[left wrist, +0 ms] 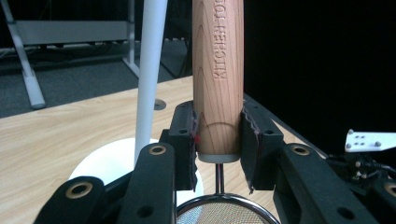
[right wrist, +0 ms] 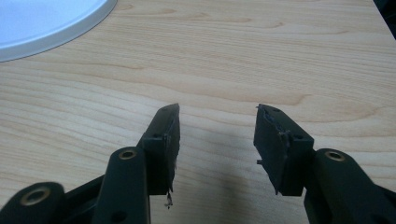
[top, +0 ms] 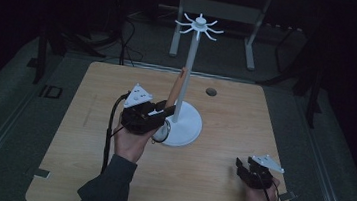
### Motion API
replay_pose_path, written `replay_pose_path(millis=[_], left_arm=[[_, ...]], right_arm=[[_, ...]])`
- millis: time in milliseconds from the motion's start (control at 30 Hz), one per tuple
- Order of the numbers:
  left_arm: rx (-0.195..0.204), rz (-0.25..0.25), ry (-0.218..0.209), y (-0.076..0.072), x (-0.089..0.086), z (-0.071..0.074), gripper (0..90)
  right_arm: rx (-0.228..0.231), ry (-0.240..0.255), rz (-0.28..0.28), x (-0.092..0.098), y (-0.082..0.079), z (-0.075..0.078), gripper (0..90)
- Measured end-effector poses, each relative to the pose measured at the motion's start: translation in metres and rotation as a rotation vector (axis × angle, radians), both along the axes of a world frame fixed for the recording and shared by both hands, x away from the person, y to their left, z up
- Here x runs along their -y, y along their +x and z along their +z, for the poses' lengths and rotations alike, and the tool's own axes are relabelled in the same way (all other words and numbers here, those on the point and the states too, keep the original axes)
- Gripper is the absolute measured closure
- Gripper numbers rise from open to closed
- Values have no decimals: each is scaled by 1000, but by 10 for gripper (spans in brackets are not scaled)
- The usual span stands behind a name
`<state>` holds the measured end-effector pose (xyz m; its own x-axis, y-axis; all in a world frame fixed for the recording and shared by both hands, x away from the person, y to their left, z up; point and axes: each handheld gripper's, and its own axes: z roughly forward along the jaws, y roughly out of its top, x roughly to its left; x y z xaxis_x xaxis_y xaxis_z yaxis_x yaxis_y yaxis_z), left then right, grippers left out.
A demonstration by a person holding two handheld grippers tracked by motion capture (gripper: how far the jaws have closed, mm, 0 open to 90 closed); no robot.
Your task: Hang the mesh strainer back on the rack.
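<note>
High view: the left tool (top: 161, 113) holds the strainer's wooden handle (top: 176, 86) upright beside the white stand (top: 189, 71) on the counter (top: 223, 135).
Left tool view: the pads clamp the handle (left wrist: 218, 70).
Right tool view: the right tool (right wrist: 217, 135) stands apart, empty.

"KITCHEN TOO…" on wooden handle (left wrist: 217, 79)

Our left claw (top: 162, 113) is clamped shut on the wooden handle (left wrist: 218, 79), forearm reaching forward. Our right claw (right wrist: 217, 135) rests low at the near right, its jaws apart with nothing between them.
</note>
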<state>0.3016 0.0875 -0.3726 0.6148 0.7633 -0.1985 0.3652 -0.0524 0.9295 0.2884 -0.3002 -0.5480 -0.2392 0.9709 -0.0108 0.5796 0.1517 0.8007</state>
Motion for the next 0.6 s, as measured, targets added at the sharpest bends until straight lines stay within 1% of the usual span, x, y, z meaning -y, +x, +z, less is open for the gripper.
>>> replay_pose_path(millis=[233,600], left_arm=[[14,2,-12,0,0,4,690],[53,11,-45,-2,-1,16,691]], right_arm=[[1,-4,2,0,0,-1,502],[0,-3,2,0,0,-1,500]])
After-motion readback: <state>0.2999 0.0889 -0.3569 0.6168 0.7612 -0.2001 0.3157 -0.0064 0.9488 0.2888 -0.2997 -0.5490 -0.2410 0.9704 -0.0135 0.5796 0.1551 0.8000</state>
